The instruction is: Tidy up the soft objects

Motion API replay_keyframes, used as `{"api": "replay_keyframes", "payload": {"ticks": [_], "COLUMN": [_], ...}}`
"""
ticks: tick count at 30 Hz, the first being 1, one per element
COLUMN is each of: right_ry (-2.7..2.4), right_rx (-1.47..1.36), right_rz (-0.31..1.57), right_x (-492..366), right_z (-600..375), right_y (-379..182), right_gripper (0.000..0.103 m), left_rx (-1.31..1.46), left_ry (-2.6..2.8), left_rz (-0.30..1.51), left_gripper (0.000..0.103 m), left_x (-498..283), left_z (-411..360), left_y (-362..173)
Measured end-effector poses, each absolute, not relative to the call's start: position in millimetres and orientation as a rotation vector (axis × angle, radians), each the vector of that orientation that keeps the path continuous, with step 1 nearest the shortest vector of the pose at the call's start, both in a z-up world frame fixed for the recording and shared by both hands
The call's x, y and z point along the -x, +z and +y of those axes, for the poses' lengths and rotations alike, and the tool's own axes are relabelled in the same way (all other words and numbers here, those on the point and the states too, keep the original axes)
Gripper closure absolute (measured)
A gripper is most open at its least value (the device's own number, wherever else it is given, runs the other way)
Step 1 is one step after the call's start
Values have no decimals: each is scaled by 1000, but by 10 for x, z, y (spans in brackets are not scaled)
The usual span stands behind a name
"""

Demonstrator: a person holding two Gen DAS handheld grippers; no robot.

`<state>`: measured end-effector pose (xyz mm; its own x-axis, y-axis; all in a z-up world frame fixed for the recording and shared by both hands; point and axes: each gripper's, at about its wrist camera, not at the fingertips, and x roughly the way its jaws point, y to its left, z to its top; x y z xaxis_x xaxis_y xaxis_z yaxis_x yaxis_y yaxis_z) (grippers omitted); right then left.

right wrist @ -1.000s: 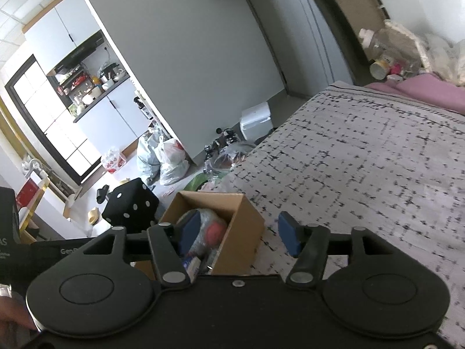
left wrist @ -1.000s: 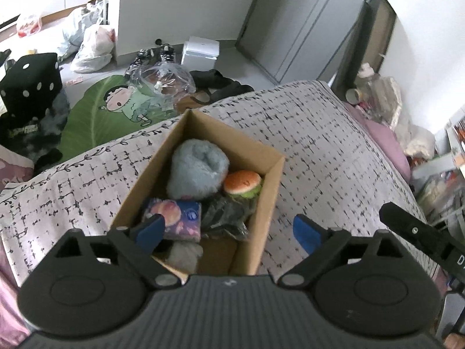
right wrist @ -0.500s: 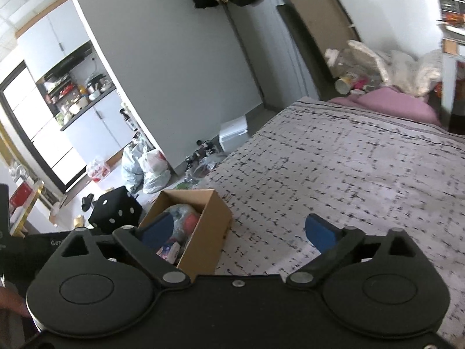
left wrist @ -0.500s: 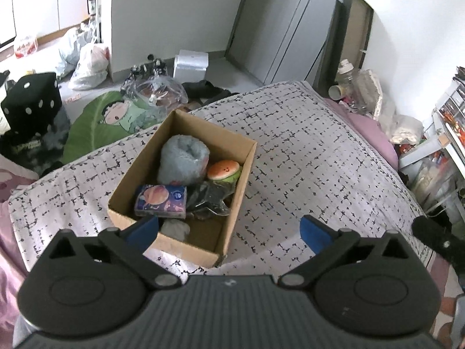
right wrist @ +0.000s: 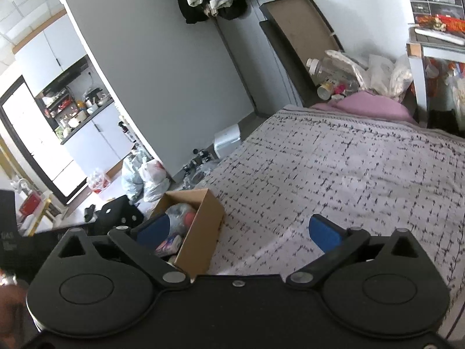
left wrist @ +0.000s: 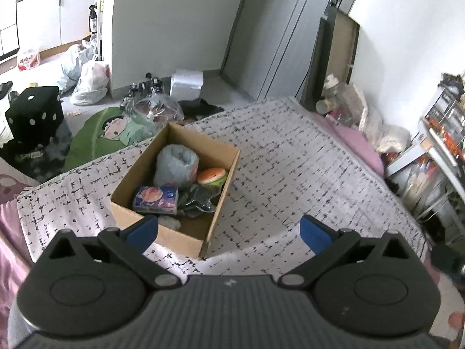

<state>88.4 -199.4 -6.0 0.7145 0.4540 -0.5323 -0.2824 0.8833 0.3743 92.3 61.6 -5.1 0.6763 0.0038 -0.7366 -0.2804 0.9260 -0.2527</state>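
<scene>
- Left gripper [left wrist: 228, 231] spread wide, grasping nothing, above the bed [left wrist: 305, 174].
- Right gripper [right wrist: 237, 232] is opening, jaws empty.
- Cardboard box [left wrist: 215, 212] on the bed holds a grey plush [left wrist: 175, 164], burger toy [left wrist: 212, 176], tissue pack [left wrist: 155, 199].

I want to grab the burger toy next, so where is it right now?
In the left wrist view the burger toy lies inside the cardboard box on the bed, against its right wall, beside the grey fluffy roll.

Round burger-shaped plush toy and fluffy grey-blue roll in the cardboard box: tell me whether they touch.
Touching. The left wrist view shows the burger-shaped plush toy pressed against the side of the fluffy grey-blue roll, no gap between.
</scene>
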Motion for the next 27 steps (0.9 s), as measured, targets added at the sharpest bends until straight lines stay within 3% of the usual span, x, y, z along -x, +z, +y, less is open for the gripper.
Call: {"api": "replay_keyframes", "payload": {"ticks": [27], "right_ry": [358], "right_rx": [-216], "right_rz": [725], "right_x": [-40], "right_z": [-1903], "right_y": [144], "right_gripper": [0], "left_rx": [171], "left_ry": [15], "left_rz": [788], "left_gripper": [0], "left_x": [-109], "left_z": [413], "left_y": [387]}}
